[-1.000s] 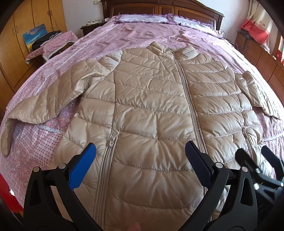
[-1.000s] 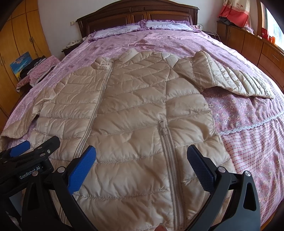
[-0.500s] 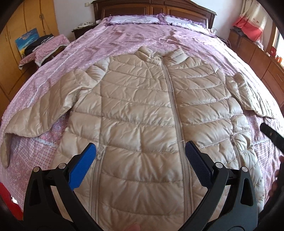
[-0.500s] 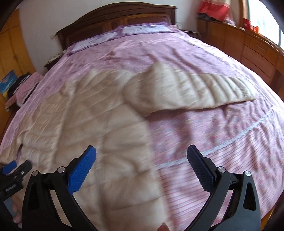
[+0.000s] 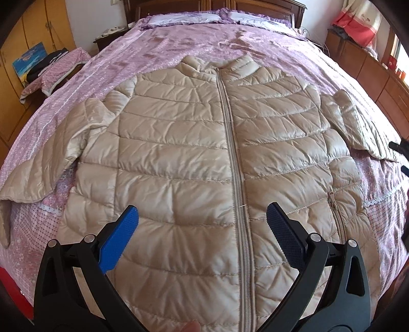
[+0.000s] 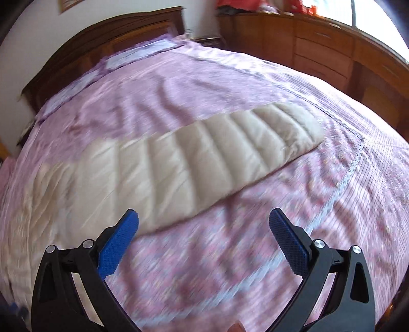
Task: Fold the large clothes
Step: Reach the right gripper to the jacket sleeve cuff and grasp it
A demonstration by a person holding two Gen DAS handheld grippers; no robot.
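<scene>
A beige quilted puffer jacket [image 5: 194, 158] lies flat, front up and zipped, on a pink bed [image 5: 194, 48], collar toward the headboard, both sleeves spread out. My left gripper [image 5: 202, 217] is open and empty, above the jacket's lower front just left of the zipper. My right gripper [image 6: 203, 219] is open and empty, above the bedspread just in front of the jacket's right sleeve [image 6: 194, 158], which stretches to the right; this view is blurred. The right gripper's black tip [image 5: 398, 148] peeks in at the left view's right edge, beside the sleeve cuff.
A dark wooden headboard [image 5: 212, 7] and pillows [image 5: 184, 19] are at the far end. Wooden dressers [image 6: 319, 48] run along the right side. A small covered table with clutter [image 5: 56, 71] and wardrobes [image 5: 28, 33] stand on the left.
My right gripper has swung right, off the jacket's body and over to the right sleeve. My left gripper has shifted right, so the jacket now sits centred in its view.
</scene>
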